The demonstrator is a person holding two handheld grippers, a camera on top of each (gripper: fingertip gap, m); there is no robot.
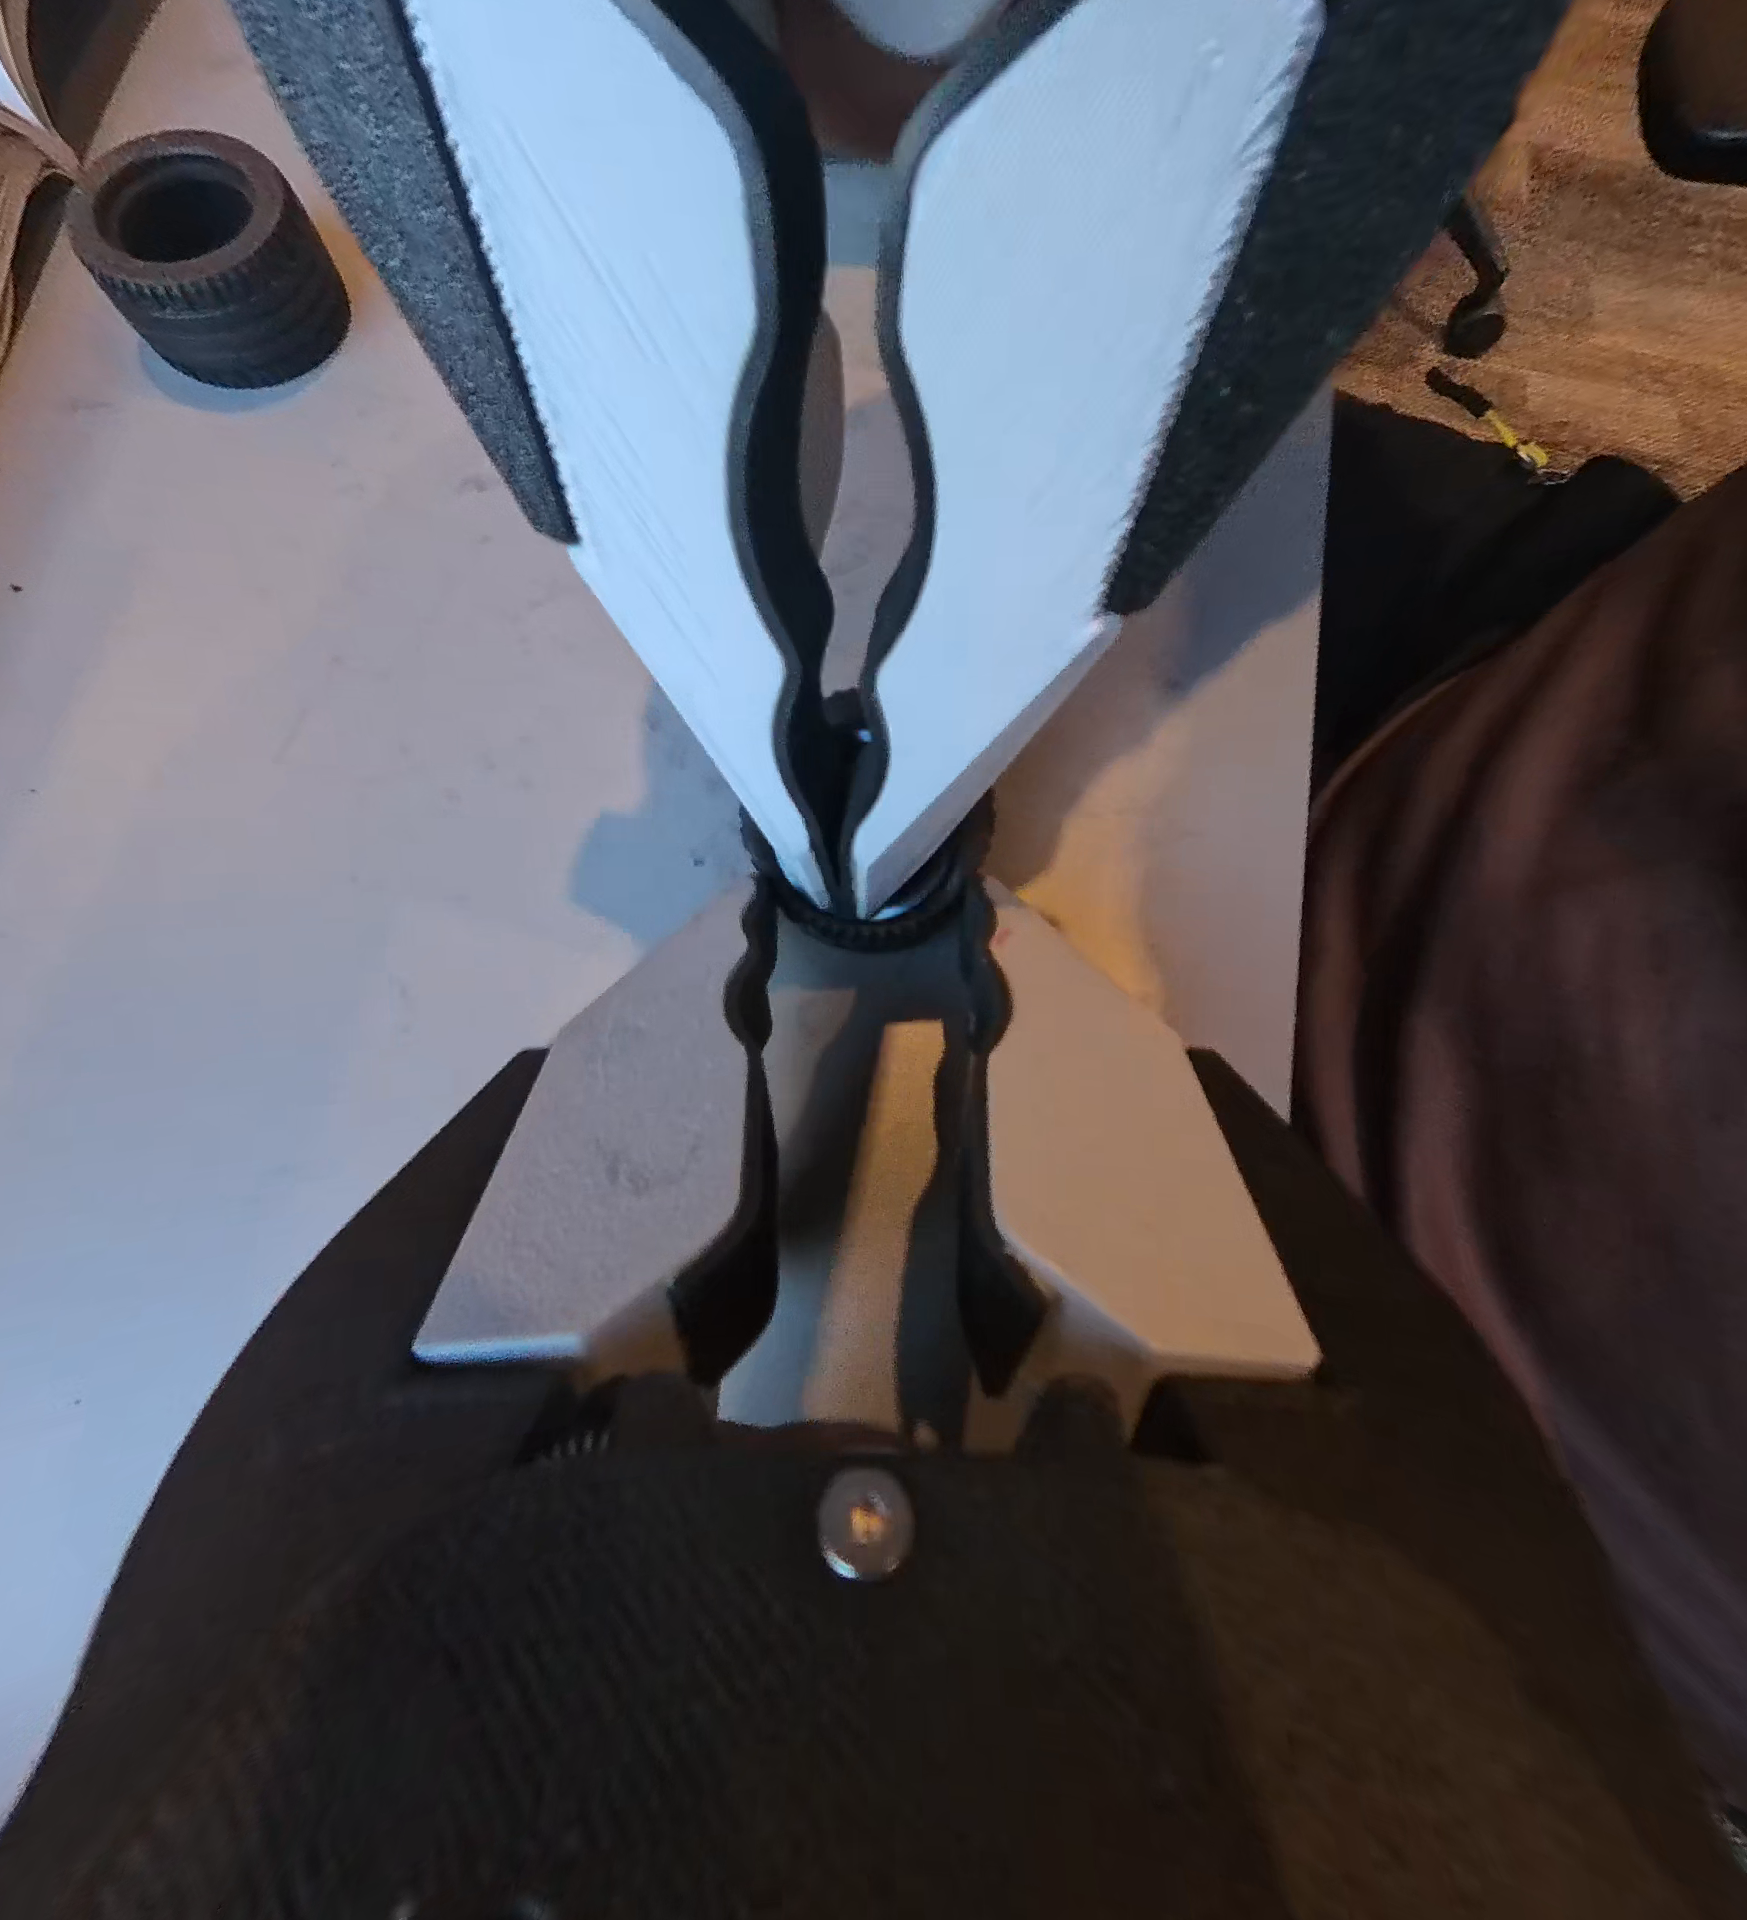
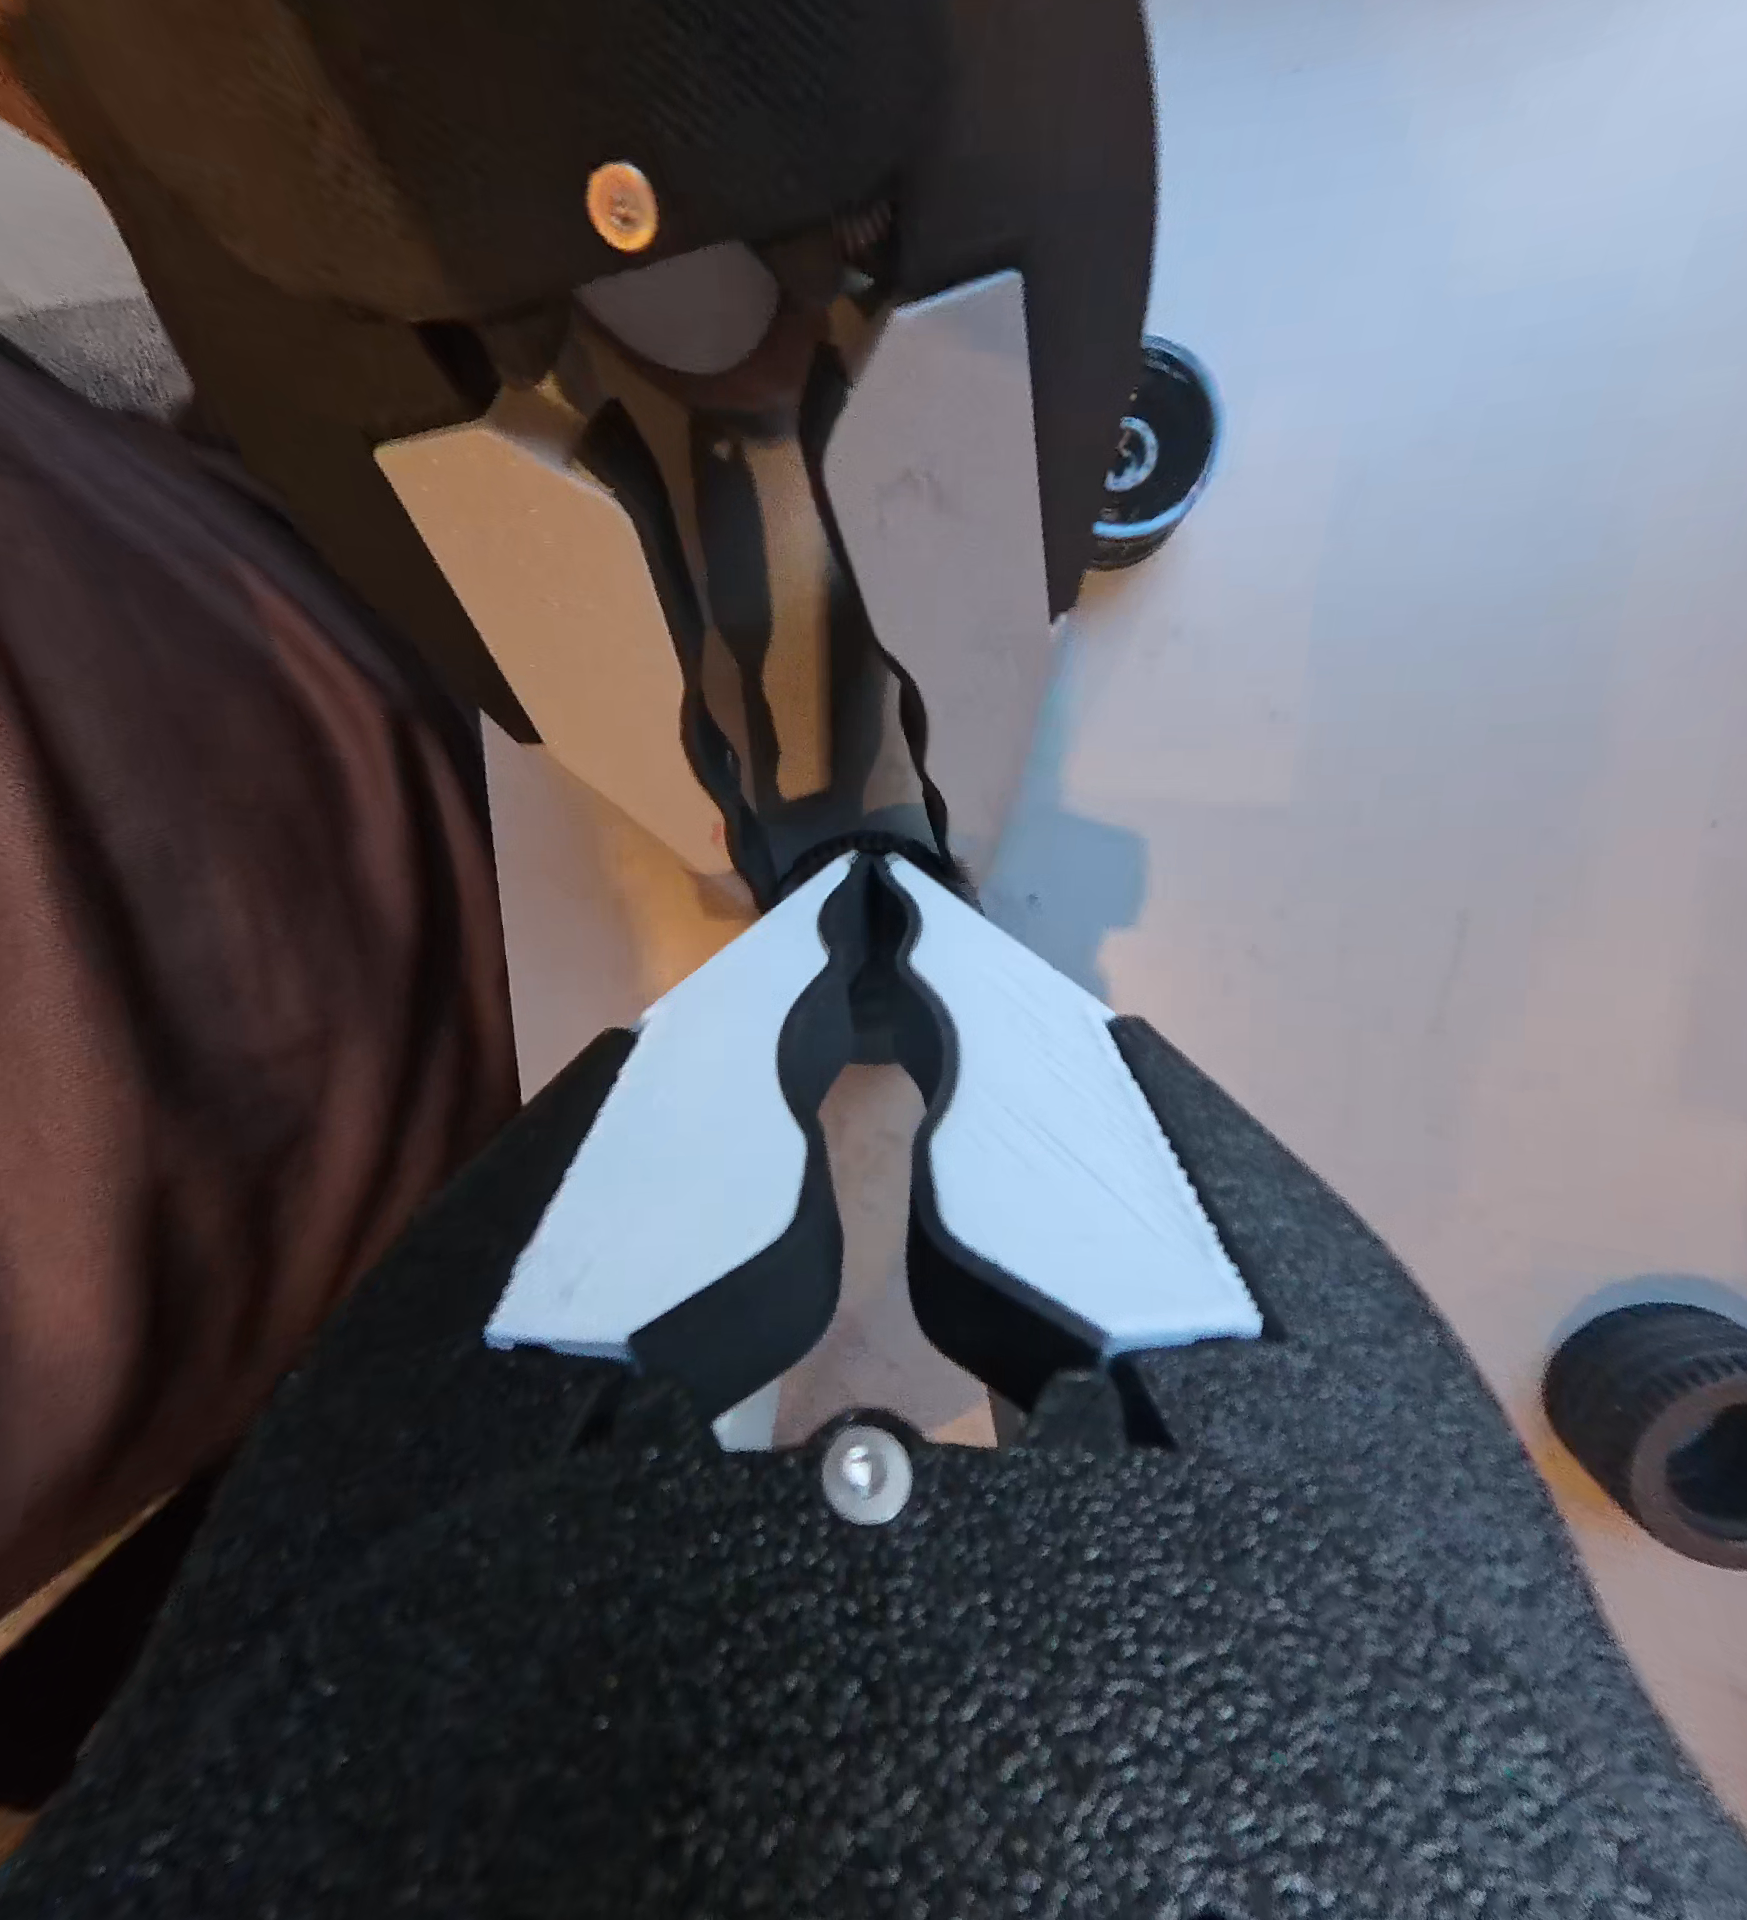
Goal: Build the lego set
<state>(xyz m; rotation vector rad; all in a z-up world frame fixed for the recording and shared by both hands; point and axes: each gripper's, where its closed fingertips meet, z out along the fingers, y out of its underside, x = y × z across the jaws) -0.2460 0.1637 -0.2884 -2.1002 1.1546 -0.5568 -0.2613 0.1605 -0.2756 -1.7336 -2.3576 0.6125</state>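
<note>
Two grippers meet tip to tip: the left gripper (image 1: pixel 864 914) clenches a small black tyre (image 1: pixel 874 928) steady while the right gripper (image 2: pixel 874 868), jaws pinched on a barely visible dark piece, presses at the tyre's centre, probably to seat it. Spare tyres (image 2: pixel 1695 1439) lie on the tabletop (image 1: pixel 225 831), well apart from the jaws

Our two grippers meet tip to tip over the pale table (image 2: pixel 1471 727).

Our right gripper (image 2: pixel 871 862) has its white fingers (image 2: pixel 703 1143) pinched together at the tips on a small dark piece we can barely make out; just past those tips our left gripper (image 2: pixel 848 831) clamps a small black ribbed wheel (image 2: pixel 853 844), apparently from both sides. To the right of our fingers lies a black tyre (image 2: pixel 1700 1444) on its side; farther ahead on the right rests a black wheel (image 2: pixel 1155 457). A brown sleeve (image 2: pixel 173 935) fills the left.
</note>
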